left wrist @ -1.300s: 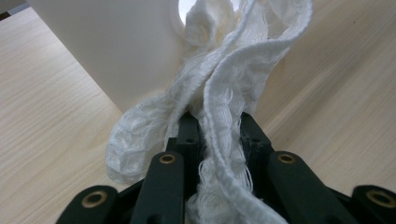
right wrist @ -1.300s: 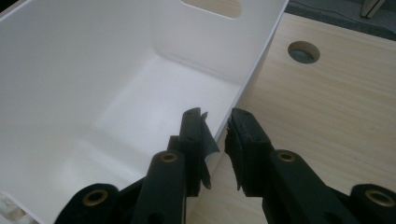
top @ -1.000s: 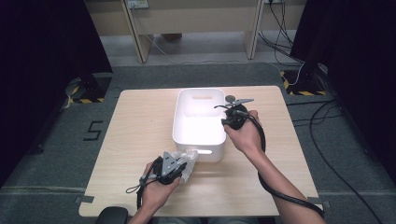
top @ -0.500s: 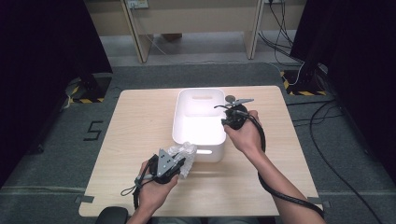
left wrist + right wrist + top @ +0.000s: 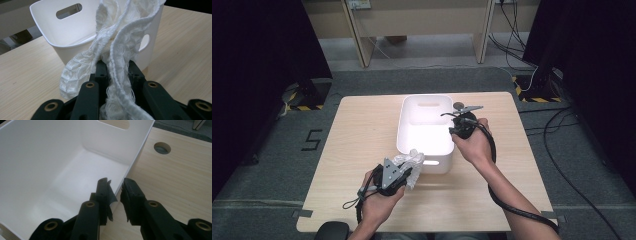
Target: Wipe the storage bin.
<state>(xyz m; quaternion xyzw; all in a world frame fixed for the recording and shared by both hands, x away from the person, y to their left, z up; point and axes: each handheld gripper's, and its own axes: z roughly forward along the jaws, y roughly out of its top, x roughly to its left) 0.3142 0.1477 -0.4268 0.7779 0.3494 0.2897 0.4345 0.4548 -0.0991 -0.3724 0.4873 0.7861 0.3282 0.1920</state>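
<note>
White, waffle-textured cloth (image 5: pixel 117 50) is bunching between the left tongs (image 5: pixel 399 172), clamped tight, just beside the glossy white plastic bin (image 5: pixel 424 127) — rounded, handle-slotted. The right tongs (image 5: pixel 116 188) are pinching the bin's thin right rim; bare pale-wood counter (image 5: pixel 362 130) is lying open around.

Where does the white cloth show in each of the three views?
High view: the white cloth sits low centre, at the near wall of the white bin, clamped in the left tool.
Left gripper view: it rises up the centre.
Right gripper view: not in it.
Shared landmark: the white bin.
</note>
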